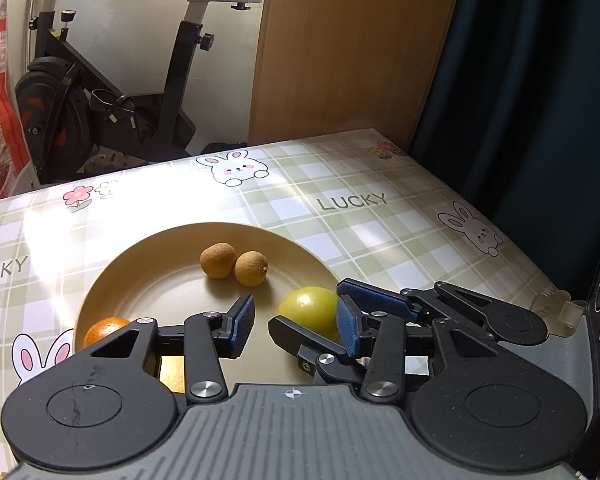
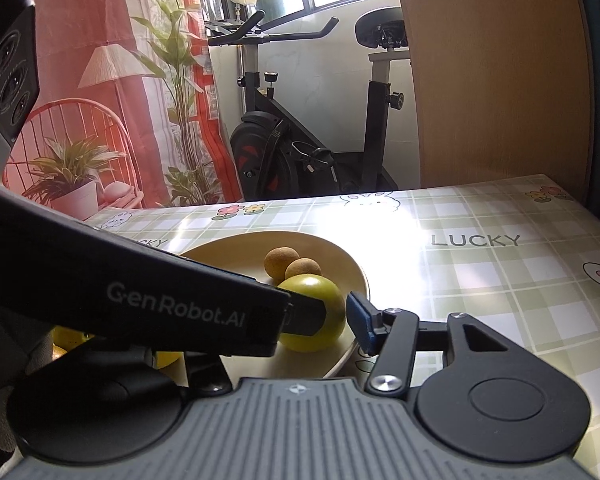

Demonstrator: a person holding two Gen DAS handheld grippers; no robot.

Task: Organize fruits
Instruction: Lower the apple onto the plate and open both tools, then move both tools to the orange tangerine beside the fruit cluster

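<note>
Left wrist view: the left gripper (image 1: 296, 328) hangs part open and empty over the plate (image 1: 100, 276), while the right gripper (image 1: 312, 316) straddles the green fruit (image 1: 308, 306) resting on the plate near two brown fruits (image 1: 234, 265). An orange fruit (image 1: 104, 330) is half hidden behind the tool. Right wrist view: one blue pad (image 2: 360, 322) looks just clear of the green fruit (image 2: 324, 304), so I'd say it is being set down; next, back out without rolling it. The other finger is hidden behind the left tool's body, as are some yellow fruits (image 2: 72, 336).
</note>
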